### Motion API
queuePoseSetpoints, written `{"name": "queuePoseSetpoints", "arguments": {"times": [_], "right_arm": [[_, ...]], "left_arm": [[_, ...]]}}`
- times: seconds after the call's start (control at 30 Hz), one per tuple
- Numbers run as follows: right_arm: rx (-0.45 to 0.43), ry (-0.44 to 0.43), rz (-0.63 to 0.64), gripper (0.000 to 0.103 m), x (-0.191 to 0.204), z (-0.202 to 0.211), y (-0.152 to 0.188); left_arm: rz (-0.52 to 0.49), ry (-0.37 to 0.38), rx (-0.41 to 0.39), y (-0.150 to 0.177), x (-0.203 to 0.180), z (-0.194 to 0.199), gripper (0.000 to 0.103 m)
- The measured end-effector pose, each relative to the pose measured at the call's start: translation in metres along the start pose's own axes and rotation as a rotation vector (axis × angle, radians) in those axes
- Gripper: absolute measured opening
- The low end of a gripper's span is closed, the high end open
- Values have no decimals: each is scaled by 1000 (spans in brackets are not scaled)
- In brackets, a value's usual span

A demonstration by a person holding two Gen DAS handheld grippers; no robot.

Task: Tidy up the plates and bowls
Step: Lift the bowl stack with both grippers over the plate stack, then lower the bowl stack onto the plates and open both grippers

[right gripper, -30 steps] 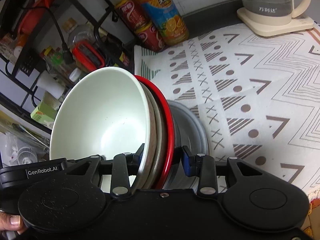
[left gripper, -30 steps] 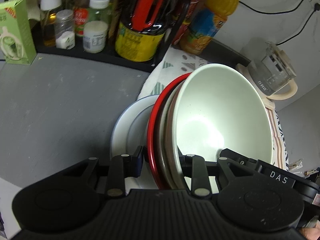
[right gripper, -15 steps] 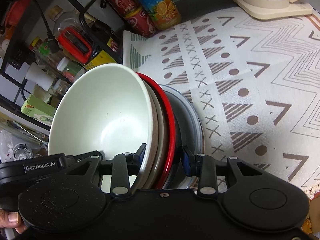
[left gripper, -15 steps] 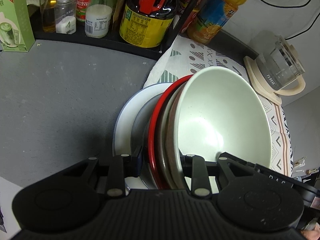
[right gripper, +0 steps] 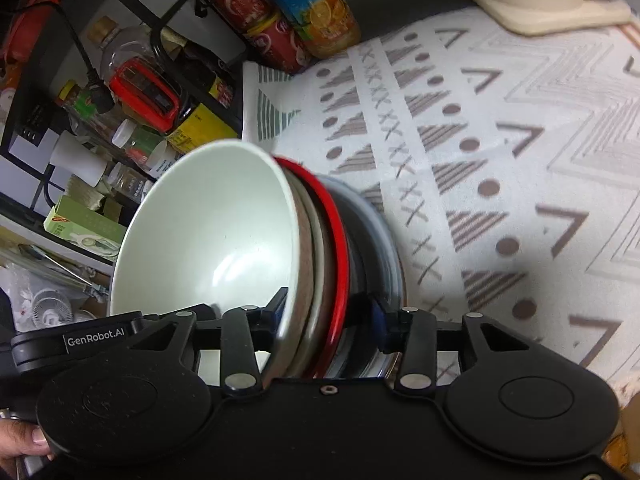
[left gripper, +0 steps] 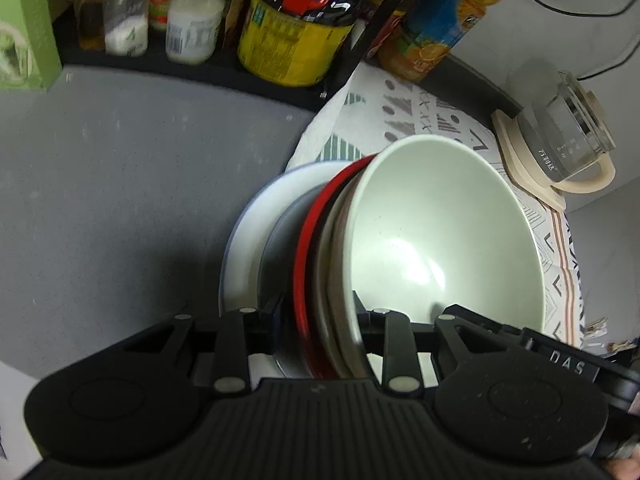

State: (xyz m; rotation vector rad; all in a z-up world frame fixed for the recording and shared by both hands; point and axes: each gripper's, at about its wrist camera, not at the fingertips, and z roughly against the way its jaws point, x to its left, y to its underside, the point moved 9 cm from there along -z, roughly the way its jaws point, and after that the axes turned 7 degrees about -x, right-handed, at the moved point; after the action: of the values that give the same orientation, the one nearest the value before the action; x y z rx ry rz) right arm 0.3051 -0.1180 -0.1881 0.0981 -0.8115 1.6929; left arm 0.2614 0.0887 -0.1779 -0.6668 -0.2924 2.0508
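Observation:
A nested stack of dishes is held between both grippers: a pale green bowl (left gripper: 444, 236) on top, a beige bowl (left gripper: 332, 280) and a red-rimmed bowl (left gripper: 308, 248) under it, and a grey-white plate (left gripper: 248, 236) at the bottom. My left gripper (left gripper: 316, 320) is shut on the stack's rims at one side. My right gripper (right gripper: 328, 312) is shut on the rims at the opposite side; the green bowl (right gripper: 208, 232), red rim (right gripper: 340, 240) and grey plate (right gripper: 384, 248) show there. The stack is tilted and is held over the edge of the patterned cloth (right gripper: 500, 128).
A black rack (left gripper: 344, 60) with a yellow tin (left gripper: 292, 44), jars and bottles stands behind. An orange juice bottle (right gripper: 316, 4) and red cans (right gripper: 260, 16) stand by it. A glass kettle (left gripper: 568, 136) stands on the cloth. Grey counter (left gripper: 120, 184) lies to the left.
Both grippers have carried the stack upward and away from the surface; the scene looks smaller and farther below. The grip on the stack has not changed.

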Motion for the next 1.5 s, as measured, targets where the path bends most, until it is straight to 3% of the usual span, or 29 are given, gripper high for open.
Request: {"name": "queuePoseSetpoints", "arguments": {"times": [0.1, 0.23, 0.33, 0.5, 0.6, 0.93, 1.1, 1.3, 1.5], "right_arm": [[-29, 16, 4, 61, -5, 2, -13], [-53, 32, 28, 66, -12, 1, -30], [-46, 38, 44, 71, -14, -3, -35], [-53, 55, 52, 75, -17, 0, -36], [-74, 70, 58, 82, -18, 8, -36], [-219, 100, 37, 95, -21, 61, -33], [-302, 161, 35, 103, -21, 92, -30], [-378, 215, 15, 103, -18, 129, -25], [-445, 265, 13, 103, -11, 161, -13]], "left_arm": [[-14, -27, 7, -5, 3, -3, 38], [-22, -49, -21, -21, 8, -4, 53], [-30, -16, -30, -31, 2, -8, 65], [-59, 1, -44, -41, -6, -16, 73], [-66, 18, -51, -43, -11, -14, 79], [-135, 34, -126, -44, -26, 10, 80], [-156, 37, -185, -42, -35, 29, 85], [-182, 18, -215, -38, -41, 51, 88], [-216, 72, -238, -33, -54, 77, 98]]}}
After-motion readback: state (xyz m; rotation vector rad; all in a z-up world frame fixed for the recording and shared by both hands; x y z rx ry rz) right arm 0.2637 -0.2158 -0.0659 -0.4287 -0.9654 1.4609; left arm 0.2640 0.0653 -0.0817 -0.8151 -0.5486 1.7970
